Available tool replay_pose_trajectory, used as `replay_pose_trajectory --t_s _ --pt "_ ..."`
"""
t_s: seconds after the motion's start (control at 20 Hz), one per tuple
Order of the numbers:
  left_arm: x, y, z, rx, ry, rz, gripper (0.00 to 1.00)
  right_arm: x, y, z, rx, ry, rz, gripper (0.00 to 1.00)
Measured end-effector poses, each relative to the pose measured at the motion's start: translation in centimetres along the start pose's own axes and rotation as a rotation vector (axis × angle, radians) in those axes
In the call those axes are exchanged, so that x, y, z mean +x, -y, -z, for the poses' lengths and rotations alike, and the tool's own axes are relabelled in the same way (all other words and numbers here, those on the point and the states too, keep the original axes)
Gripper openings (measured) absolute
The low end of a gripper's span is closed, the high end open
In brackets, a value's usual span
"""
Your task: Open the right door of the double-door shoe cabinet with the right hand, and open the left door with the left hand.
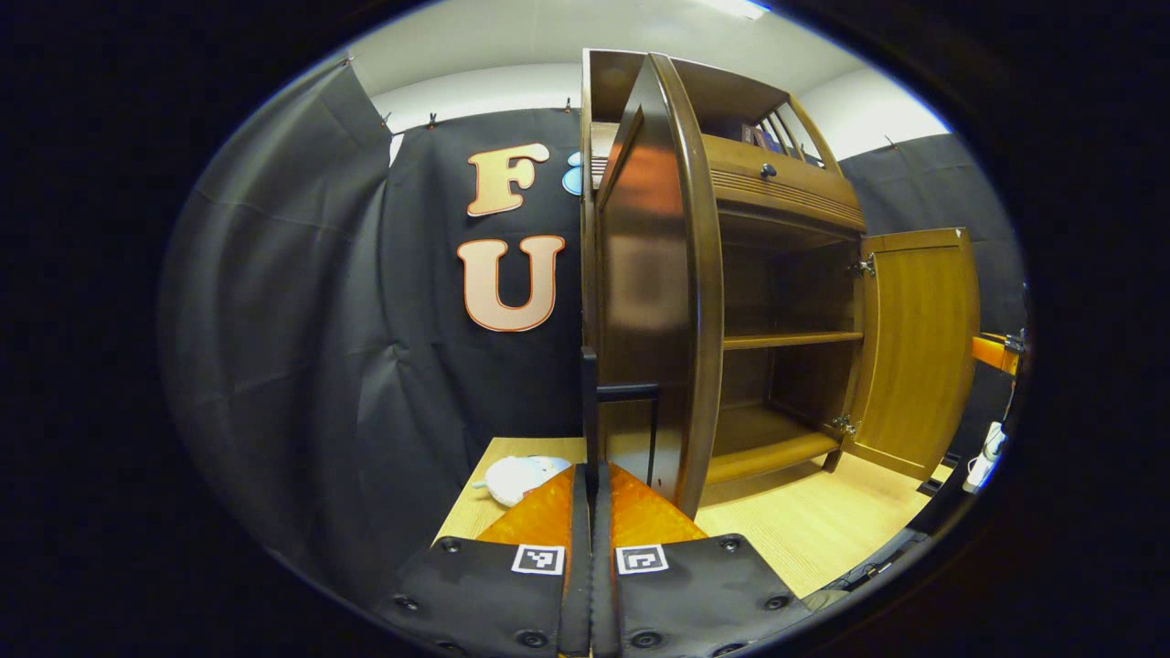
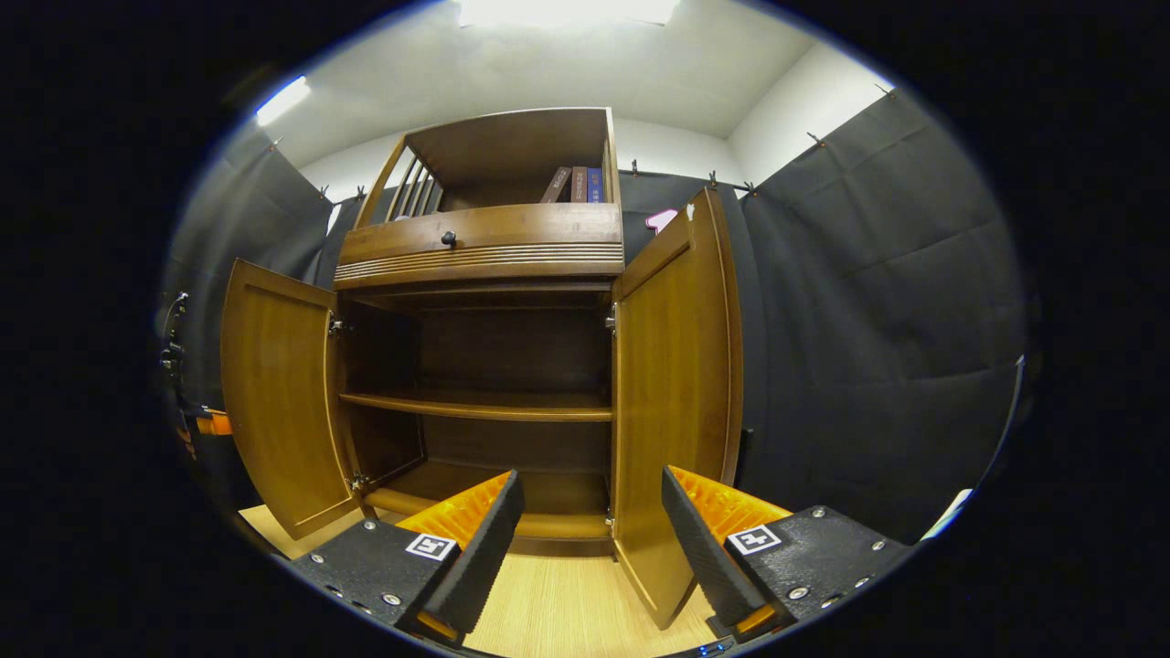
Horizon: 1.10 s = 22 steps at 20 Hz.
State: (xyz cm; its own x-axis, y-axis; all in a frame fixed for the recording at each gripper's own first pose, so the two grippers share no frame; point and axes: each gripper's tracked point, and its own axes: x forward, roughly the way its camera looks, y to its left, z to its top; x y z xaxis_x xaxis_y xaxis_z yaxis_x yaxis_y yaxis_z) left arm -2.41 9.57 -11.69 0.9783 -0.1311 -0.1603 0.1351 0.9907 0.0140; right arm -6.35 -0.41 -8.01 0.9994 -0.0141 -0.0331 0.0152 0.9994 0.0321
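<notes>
Both doors of the shoe cabinet stand open. In the left gripper view, the left gripper at 6 o'clock is pressed together on the thin black handle of the left door. In the right gripper view, the right gripper is spread, the right door at about 5 o'clock between its fingers, untouched.
</notes>
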Motion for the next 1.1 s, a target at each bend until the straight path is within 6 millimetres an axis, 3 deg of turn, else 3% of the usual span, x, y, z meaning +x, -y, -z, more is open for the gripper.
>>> replay_pose_trajectory --t_s 0.3,0.7,0.9,0.95,1.0,1.1 --pt "0.1 -2.8 0.1 -0.028 0.000 -0.003 0.07 1.0 -1.1 0.6 -0.004 -0.010 -0.010 0.92" --pt "-0.2 -3.3 0.3 -0.064 0.005 0.016 0.07 2.3 -2.4 1.3 -0.012 -0.024 -0.028 0.92" --pt "-1.9 -3.2 0.1 -0.065 -0.007 -0.038 0.07 2.7 -2.5 1.4 -0.013 -0.031 -0.036 0.92" --pt "-2.7 -2.8 -0.6 -0.071 0.009 -0.047 0.04 2.8 -2.5 1.4 -0.009 -0.032 -0.038 0.92" --pt "-3.8 -2.4 -1.5 -0.076 0.031 -0.049 0.10 2.9 -2.5 1.3 -0.004 -0.032 -0.040 0.92" --pt "-5.6 -1.2 -3.1 -0.083 0.057 -0.055 0.07 3.0 -2.6 1.2 0.000 -0.035 -0.044 0.92"
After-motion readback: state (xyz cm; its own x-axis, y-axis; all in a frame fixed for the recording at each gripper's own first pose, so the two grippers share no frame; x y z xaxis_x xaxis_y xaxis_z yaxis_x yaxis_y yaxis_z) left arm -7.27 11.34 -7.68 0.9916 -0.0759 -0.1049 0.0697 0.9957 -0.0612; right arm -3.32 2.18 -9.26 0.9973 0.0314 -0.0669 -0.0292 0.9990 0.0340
